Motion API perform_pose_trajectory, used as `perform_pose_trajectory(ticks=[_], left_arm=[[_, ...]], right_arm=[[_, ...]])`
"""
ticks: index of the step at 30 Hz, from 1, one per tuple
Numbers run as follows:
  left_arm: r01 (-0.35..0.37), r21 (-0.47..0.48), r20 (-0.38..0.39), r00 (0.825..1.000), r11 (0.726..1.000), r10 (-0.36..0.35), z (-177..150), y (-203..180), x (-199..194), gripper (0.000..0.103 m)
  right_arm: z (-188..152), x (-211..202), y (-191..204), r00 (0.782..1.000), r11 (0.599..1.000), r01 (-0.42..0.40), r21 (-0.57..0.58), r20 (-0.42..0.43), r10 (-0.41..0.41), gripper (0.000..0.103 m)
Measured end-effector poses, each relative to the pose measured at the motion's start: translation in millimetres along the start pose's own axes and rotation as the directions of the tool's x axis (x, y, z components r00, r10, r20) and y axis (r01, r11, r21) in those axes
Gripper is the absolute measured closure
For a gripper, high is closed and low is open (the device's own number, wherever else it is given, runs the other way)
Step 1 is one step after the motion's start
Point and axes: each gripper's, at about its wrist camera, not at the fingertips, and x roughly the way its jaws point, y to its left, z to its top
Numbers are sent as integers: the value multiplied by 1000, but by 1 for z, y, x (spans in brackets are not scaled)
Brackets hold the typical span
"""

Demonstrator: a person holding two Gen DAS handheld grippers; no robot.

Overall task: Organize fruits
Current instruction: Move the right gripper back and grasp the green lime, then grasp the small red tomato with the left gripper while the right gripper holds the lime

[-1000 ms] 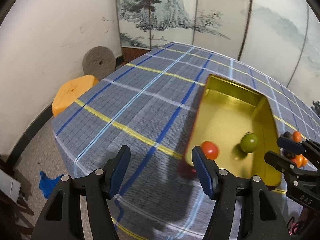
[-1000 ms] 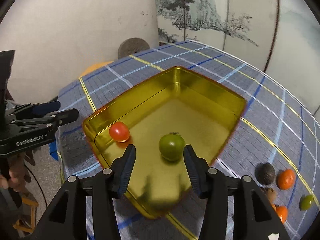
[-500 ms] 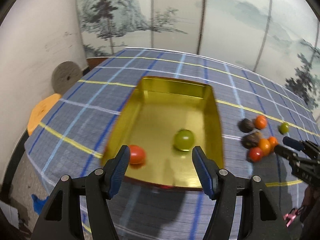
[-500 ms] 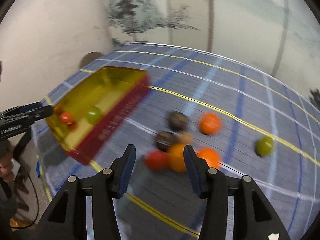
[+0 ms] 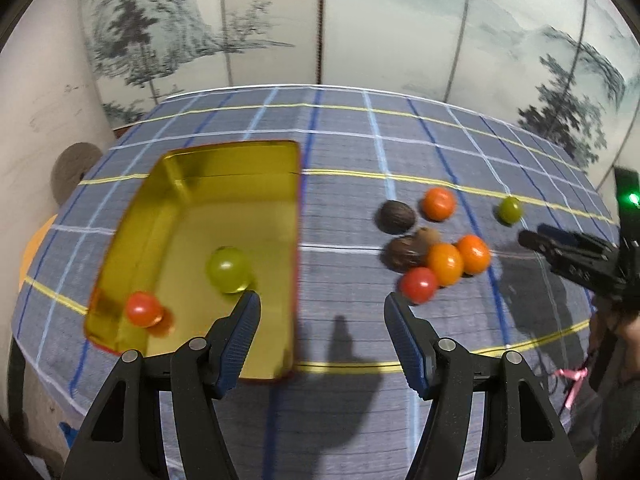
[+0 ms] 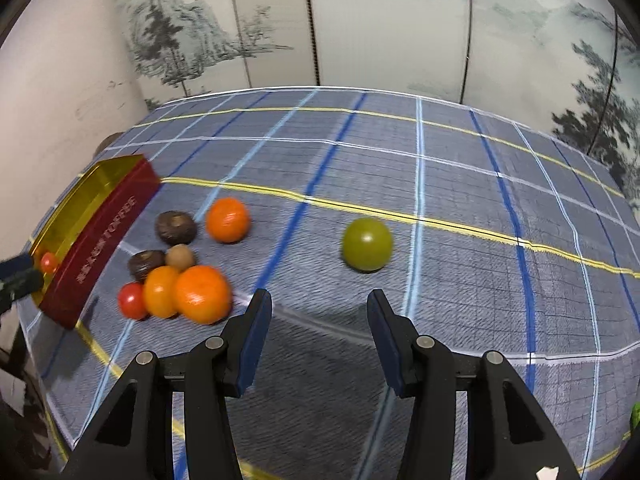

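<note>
A gold tin (image 5: 224,160) with red outer walls (image 6: 104,236) lies on the checked tablecloth and holds a red tomato (image 5: 142,309) and a green tomato (image 5: 229,269). To its right lies a cluster of fruits: oranges (image 6: 202,294), a red tomato (image 6: 132,301) and dark brown fruits (image 6: 176,227). A lone green tomato (image 6: 367,244) lies apart, just ahead of my right gripper (image 6: 318,316), which is open and empty. My left gripper (image 5: 322,322) is open and empty, above the cloth between tin and cluster.
The round table's edge (image 5: 552,332) curves near both grippers. A painted folding screen (image 5: 320,20) stands behind. An orange stool (image 5: 30,248) and a grey stone disc (image 5: 72,160) sit on the floor at left.
Both grippers swung right. The right one left the tin, passed the fruit cluster and now faces the lone green tomato. The left one now shows tin and cluster together.
</note>
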Motion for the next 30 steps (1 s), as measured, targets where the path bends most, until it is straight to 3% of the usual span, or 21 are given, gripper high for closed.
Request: perform_pose_trajectory(ticks=[19, 25, 30], left_arm=[[58, 38, -56, 997, 998, -56, -1, -39, 33, 38], [69, 50, -65, 996, 996, -65, -1, -45, 44, 38], [67, 61, -67, 996, 996, -63, -1, -50, 50, 38]], right_arm=[[27, 57, -24, 999, 999, 51, 13, -11, -51, 56], [28, 59, -19, 997, 997, 71, -15, -8, -72, 69], [27, 58, -18, 996, 996, 86, -22, -8, -86, 70]])
